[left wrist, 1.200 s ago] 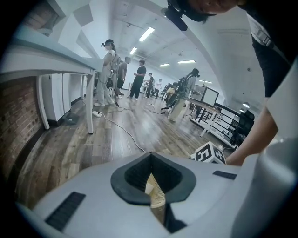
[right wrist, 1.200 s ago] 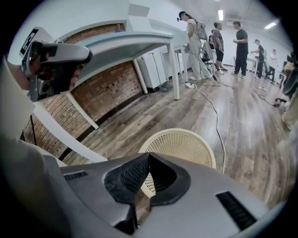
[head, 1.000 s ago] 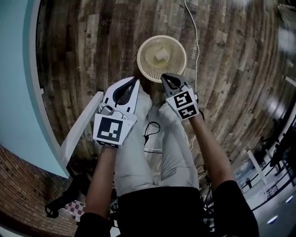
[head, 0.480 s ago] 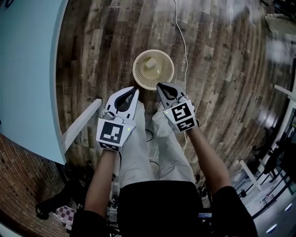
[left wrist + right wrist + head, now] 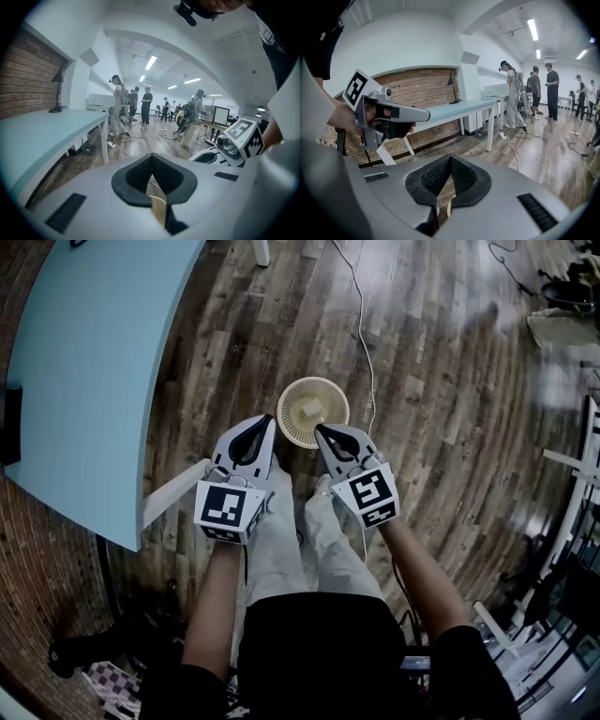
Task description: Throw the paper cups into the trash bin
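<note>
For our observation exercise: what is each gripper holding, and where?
Nothing: left gripper and right gripper are shut, empty; a paper cup lies in the trash bin.

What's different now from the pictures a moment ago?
The left gripper and right gripper both rose, so the trash bin below looks smaller and more of the blue table shows. Nothing was grabbed or dropped. Both jaws stay shut and empty; the paper cup still lies in the bin.
</note>
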A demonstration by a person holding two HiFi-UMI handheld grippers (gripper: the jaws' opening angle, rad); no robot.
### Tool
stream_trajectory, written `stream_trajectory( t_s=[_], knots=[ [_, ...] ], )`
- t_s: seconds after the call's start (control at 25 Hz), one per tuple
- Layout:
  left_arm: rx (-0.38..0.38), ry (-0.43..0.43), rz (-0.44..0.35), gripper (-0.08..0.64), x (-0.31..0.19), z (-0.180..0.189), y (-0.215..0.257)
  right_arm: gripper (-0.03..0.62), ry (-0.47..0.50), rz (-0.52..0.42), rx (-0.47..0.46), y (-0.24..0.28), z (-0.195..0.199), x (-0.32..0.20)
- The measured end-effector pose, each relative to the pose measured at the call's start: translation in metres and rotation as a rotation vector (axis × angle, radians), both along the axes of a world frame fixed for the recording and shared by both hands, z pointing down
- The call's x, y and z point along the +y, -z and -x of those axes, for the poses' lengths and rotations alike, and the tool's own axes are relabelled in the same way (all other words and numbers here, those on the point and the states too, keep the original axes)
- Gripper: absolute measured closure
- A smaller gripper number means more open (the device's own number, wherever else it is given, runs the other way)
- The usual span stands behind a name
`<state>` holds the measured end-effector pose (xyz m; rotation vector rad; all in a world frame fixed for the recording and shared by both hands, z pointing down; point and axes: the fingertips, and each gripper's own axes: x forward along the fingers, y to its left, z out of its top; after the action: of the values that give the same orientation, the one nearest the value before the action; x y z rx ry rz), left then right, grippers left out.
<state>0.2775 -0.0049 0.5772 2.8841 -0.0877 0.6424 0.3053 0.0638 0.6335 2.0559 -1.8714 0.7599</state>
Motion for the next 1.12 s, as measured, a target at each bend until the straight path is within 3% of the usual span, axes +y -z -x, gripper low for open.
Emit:
stream_trajectory(
  t_s=[0.24, 0.56, 1.12],
  knots=[
    [0.053, 0.052, -0.037, 0.553, -0.002, 0.016, 0.048, 0.591, 0.024, -0.106, 0.05, 0.072, 0.007, -0.014],
    [0.146, 0.096, -0.063, 0.553, 0.002, 0.017, 0.117, 0.591, -0.032, -0.247, 0.114, 0.165, -0.013, -0.015],
    [0.276, 0.094, -0.214, 0.553, 0.044, 0.029, 0.233, 0.591, 0.021, -0.454, 0.204, 0.3, 0.009, 0.011]
  ],
)
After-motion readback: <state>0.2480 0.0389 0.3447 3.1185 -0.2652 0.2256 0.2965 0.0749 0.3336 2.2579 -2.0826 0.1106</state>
